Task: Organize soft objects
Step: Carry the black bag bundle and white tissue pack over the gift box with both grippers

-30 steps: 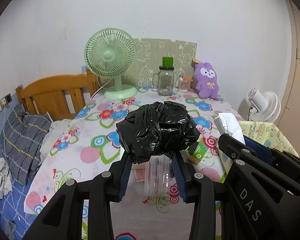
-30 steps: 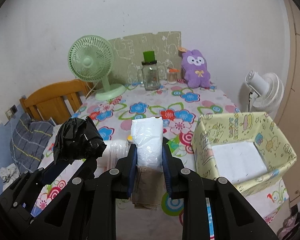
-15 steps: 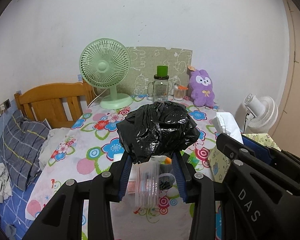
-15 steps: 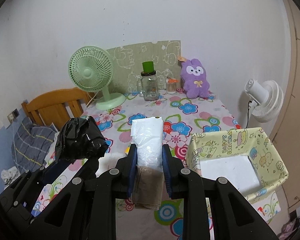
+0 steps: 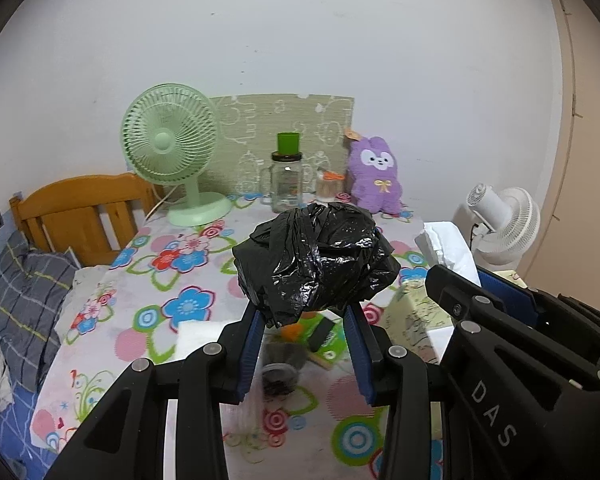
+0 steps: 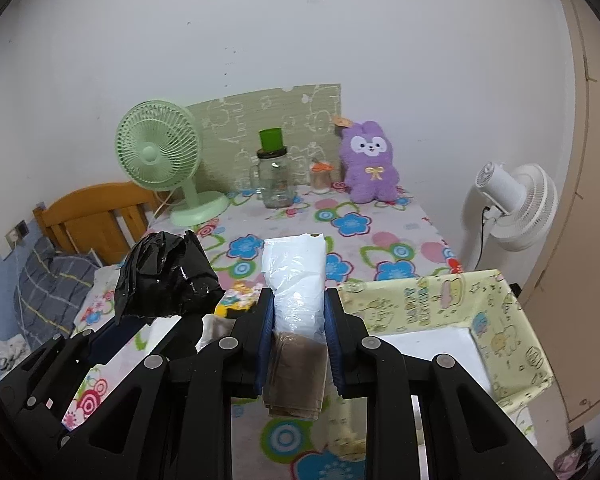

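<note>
Left gripper [image 5: 306,316] is clamped on a crumpled black plastic bag [image 5: 316,260], held above the floral tablecloth [image 5: 172,264]. Right gripper [image 6: 298,312] is closed on a white plastic packet [image 6: 296,280], just left of the yellow box [image 6: 496,320]. Green fan [image 5: 170,148] stands against the wall.

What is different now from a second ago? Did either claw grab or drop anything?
Both claws rose and drew back from the table: the green fan and purple bunny look farther off, and more of the yellow box shows. Nothing was grabbed or dropped. The left gripper still clamps the black bag, the right gripper the white packet.
</note>
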{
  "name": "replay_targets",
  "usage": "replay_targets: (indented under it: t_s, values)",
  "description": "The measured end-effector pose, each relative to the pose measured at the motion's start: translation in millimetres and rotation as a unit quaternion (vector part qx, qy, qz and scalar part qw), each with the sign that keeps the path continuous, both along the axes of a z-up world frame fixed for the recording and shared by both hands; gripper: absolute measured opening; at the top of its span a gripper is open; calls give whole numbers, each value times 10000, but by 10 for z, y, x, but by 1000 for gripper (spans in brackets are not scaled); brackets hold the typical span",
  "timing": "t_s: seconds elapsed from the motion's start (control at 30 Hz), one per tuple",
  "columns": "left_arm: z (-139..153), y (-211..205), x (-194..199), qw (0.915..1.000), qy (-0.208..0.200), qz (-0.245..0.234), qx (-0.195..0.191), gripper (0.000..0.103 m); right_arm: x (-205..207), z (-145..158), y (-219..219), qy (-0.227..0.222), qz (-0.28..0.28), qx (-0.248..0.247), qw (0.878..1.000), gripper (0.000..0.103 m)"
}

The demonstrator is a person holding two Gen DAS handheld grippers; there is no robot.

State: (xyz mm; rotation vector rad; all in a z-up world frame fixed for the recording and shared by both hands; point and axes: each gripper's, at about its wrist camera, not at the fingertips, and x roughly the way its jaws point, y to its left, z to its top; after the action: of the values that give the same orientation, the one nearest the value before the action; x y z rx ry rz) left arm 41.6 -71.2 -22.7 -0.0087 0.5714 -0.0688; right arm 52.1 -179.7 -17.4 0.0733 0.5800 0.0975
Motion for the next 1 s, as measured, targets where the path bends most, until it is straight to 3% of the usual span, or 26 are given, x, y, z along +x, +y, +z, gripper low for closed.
replay_targets:
  t_s: [1.0]
  values:
    - [-98,-1044,239,9942,154,-1064,57,41,105,-128,-1074,63,-845,74,9964,27]
